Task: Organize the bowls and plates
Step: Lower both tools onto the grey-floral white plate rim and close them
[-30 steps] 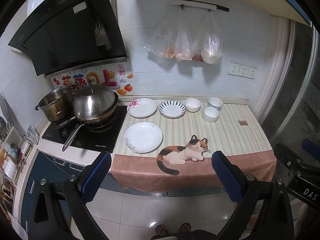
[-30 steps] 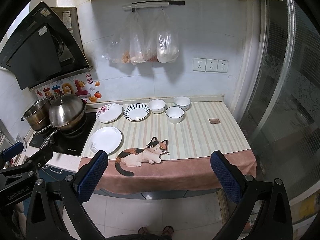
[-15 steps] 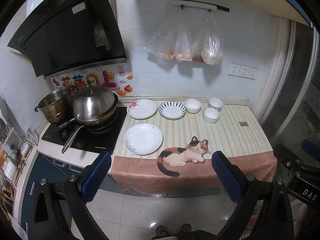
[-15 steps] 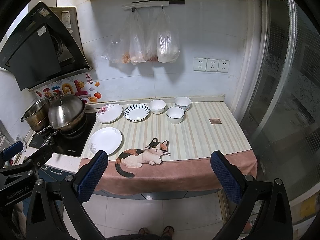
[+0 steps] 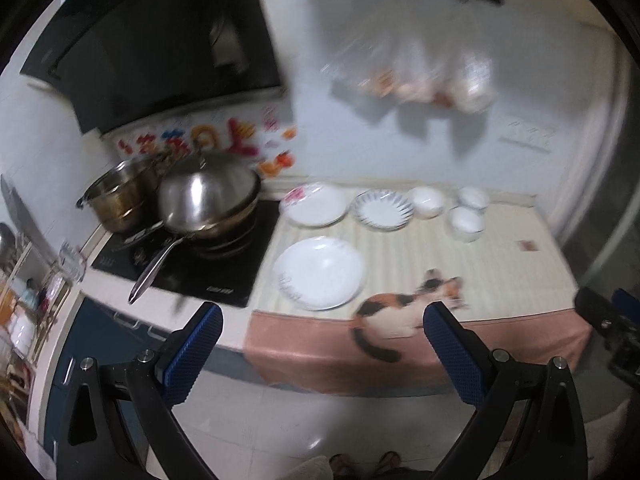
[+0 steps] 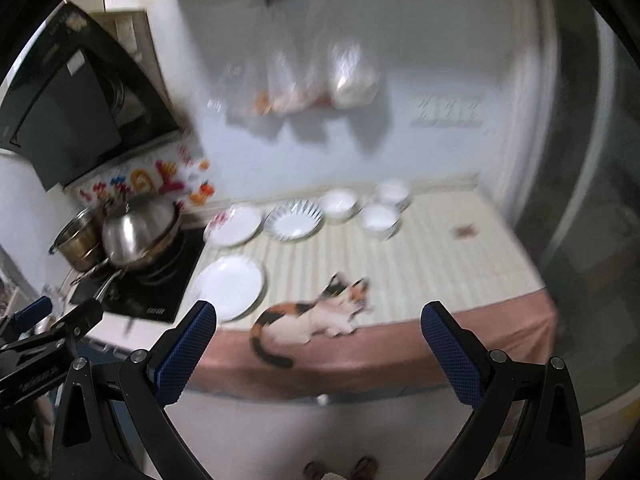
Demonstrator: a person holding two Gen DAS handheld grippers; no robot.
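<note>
Both views have just blurred and the counter looms closer: the approach has begun. Left gripper (image 5: 320, 332) and right gripper (image 6: 318, 328) gape, empty. Plates (image 5: 320, 272) at 11 o'clock, bowls (image 5: 466, 222) at 1, untouched.

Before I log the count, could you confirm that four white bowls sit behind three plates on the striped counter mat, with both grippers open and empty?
Not quite: there are three bowls, not four, as the left wrist view shows. They stand beside the blue-patterned plate, right of it. The left gripper and right gripper are open and empty.
</note>
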